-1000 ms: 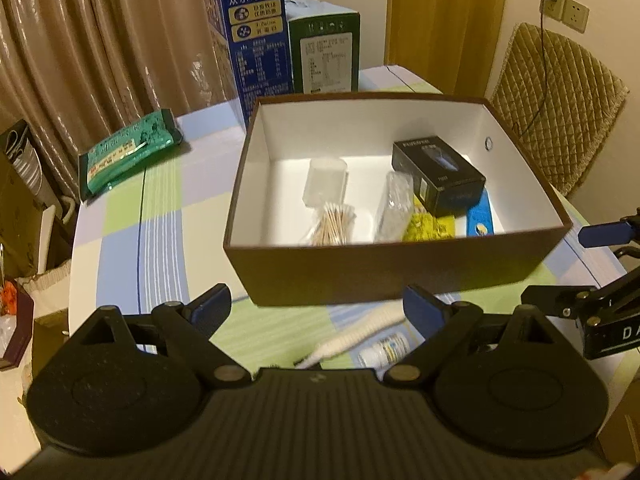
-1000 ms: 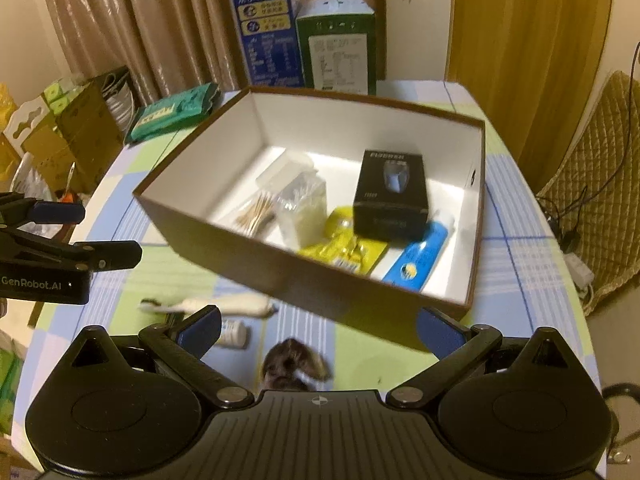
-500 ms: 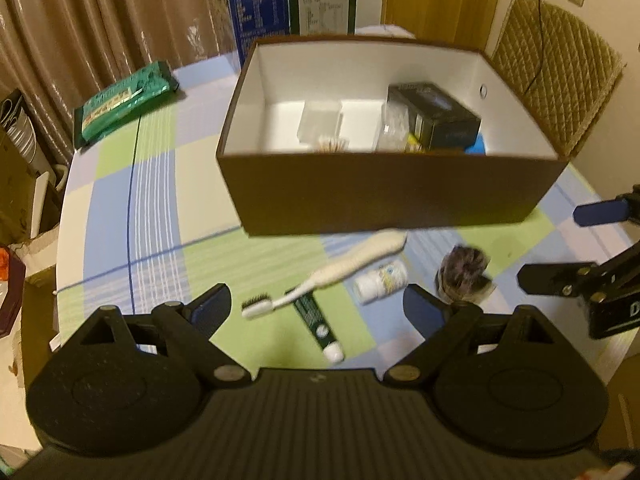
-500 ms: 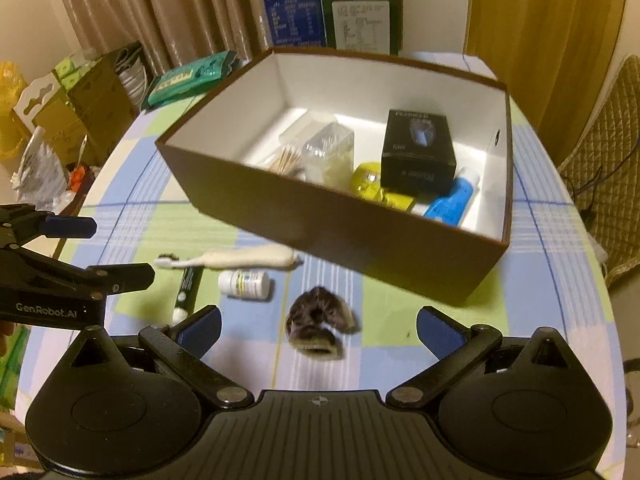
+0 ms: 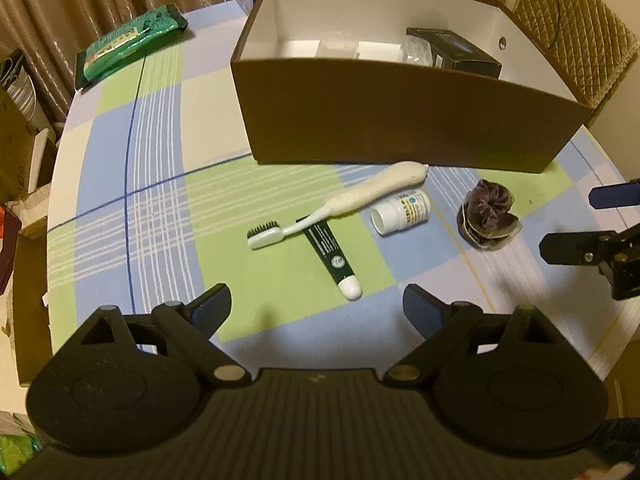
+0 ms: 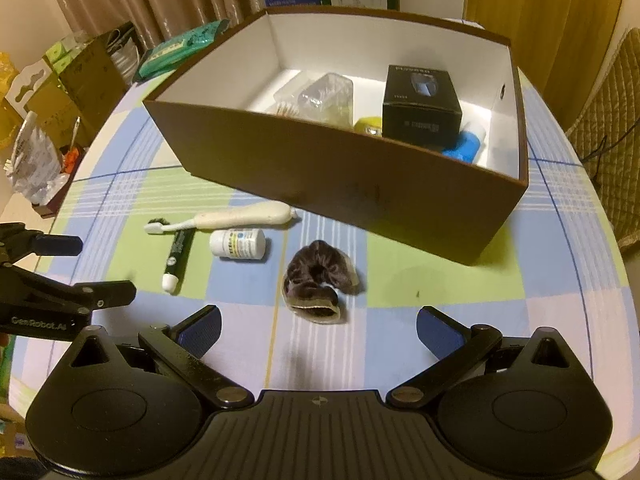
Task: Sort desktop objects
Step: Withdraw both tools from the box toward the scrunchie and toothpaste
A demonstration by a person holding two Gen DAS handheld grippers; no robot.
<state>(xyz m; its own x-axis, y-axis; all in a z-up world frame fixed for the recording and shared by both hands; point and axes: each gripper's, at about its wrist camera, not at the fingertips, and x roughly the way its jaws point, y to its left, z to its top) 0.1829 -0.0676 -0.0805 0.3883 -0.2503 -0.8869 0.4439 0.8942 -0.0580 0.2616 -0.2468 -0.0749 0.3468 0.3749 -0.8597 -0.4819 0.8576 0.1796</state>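
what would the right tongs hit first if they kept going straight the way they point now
Probably the dark scrunchie: it lies on the tablecloth just ahead of the open right tongs, about centred between the fingers. Depth is hard to judge in this view, so they might meet the cloth just short of it.

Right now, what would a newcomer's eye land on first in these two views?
The big brown box with a white inside dominates the table's far half, already holding a black carton and other bits. In front of it lie a toothbrush, green tube, white bottle and dark scrunchie, with the left gripper and right gripper both open above them.
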